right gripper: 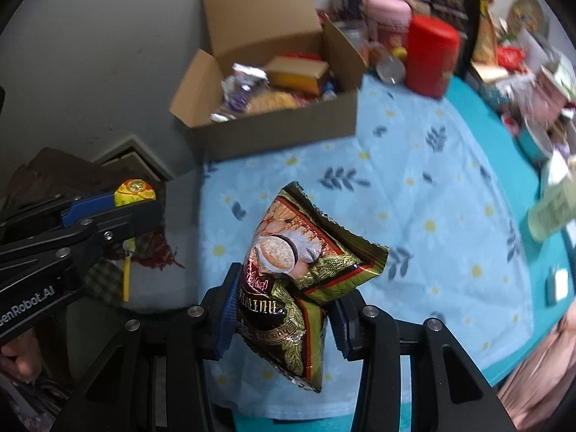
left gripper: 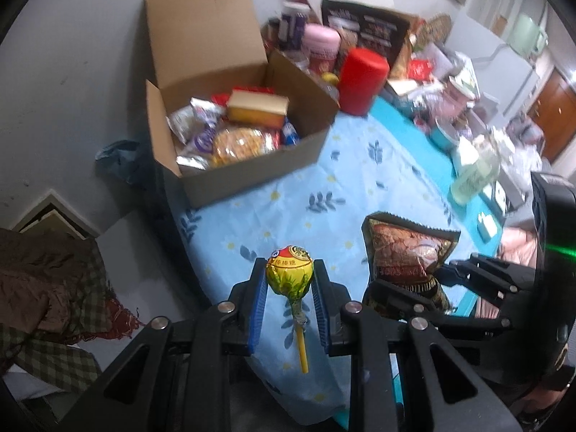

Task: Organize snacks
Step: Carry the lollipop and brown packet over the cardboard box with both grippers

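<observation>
Left gripper (left gripper: 289, 280) clamps the yellow-wrapped round lollipop (left gripper: 289, 271), right gripper (right gripper: 284, 318) the crinkly foil snack packet (right gripper: 306, 266); open cardboard box (left gripper: 252, 165) lies toward eleven o'clock, nearer the left.

yellow-wrapped lollipop (left gripper: 289, 270) with yellow stick, gold-green-brown snack packet (right gripper: 298, 273), brown cardboard box (left gripper: 252, 165), light blue tablecloth (left gripper: 360, 165) with daisies and leaves, red canister (left gripper: 361, 81)

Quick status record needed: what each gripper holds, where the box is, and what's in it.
left gripper: shut on the lollipop, stick hanging down
right gripper: shut on the snack packet, crumpled between the fingers
cardboard box: open, on the floral cloth, ahead of both grippers
box contents: wrapped snacks, a yellow block on top
beside box: red canister
</observation>
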`<action>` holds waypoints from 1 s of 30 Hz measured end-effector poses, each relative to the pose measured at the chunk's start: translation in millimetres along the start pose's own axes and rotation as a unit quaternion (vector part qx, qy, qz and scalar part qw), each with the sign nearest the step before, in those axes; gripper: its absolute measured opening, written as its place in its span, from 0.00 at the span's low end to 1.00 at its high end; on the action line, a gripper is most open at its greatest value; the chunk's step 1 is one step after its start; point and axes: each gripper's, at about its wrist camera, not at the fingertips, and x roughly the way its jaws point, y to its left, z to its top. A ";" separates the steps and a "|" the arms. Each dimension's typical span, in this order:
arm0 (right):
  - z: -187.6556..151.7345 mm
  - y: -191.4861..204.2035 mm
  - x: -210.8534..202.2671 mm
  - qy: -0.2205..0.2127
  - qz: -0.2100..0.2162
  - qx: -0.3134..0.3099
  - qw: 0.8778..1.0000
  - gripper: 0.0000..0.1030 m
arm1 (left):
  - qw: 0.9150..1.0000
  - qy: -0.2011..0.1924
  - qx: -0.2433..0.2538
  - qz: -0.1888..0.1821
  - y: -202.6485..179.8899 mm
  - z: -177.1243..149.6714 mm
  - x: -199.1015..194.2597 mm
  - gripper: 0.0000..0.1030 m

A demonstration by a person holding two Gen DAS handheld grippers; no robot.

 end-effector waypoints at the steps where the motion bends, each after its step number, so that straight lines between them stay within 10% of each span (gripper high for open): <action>1: 3.3 1.2 -3.6 -0.005 0.004 -0.003 1.000 0.42 | 1.000 -0.005 -0.003 0.001 0.5 2.7 -3.4 0.23; 30: 158.0 5.3 -57.2 -0.130 0.024 -0.064 0.989 0.42 | 0.990 -0.139 -0.011 0.024 25.8 153.9 -46.6 0.24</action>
